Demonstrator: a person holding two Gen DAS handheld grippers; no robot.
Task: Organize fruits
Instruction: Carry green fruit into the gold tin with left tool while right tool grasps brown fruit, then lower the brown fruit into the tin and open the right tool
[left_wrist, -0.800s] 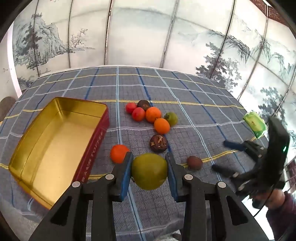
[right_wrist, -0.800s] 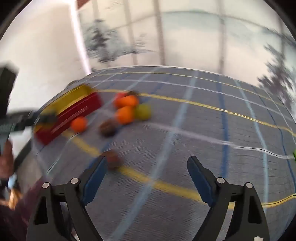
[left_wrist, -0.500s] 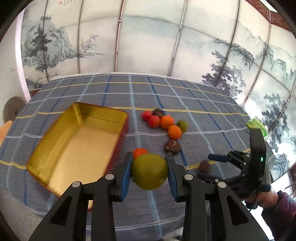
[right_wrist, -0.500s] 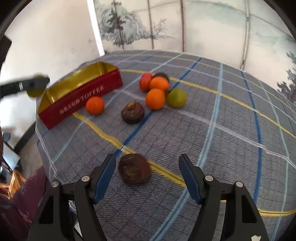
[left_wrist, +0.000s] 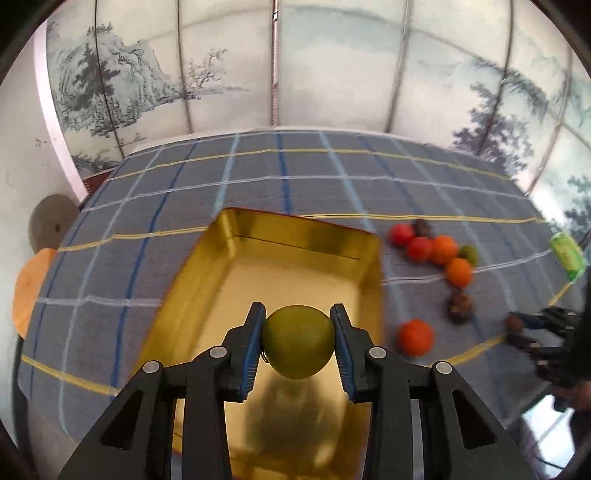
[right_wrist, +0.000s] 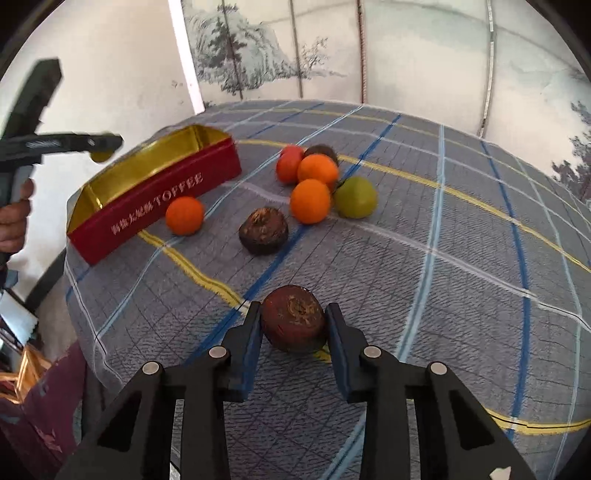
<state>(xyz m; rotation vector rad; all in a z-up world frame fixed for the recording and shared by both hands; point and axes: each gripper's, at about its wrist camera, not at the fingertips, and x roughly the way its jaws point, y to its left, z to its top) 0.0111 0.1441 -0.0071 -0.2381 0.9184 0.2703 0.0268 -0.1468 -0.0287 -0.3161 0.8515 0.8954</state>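
My left gripper (left_wrist: 297, 347) is shut on a green fruit (left_wrist: 297, 345) and holds it above the open gold-lined red tin (left_wrist: 295, 236). My right gripper (right_wrist: 293, 325) is closed around a dark brown fruit (right_wrist: 293, 323) that rests on the checked cloth; the pads touch its sides. The tin, marked TOFFEE, shows in the right wrist view (right_wrist: 159, 199) at left, with the left gripper (right_wrist: 99, 146) over it. Loose fruits lie right of the tin: a lone orange (right_wrist: 184, 215), another brown fruit (right_wrist: 263, 230), a green one (right_wrist: 355, 196).
A cluster of red and orange fruits (right_wrist: 310, 173) lies behind the brown one. A green packet (left_wrist: 567, 254) lies at the table's right edge. A painted folding screen (left_wrist: 332, 74) stands behind the table. The table edge drops off at left in the right wrist view.
My left gripper carried the green fruit left, from beside the tin to above its inside. My right gripper moved onto the near brown fruit and closed its fingers around it.
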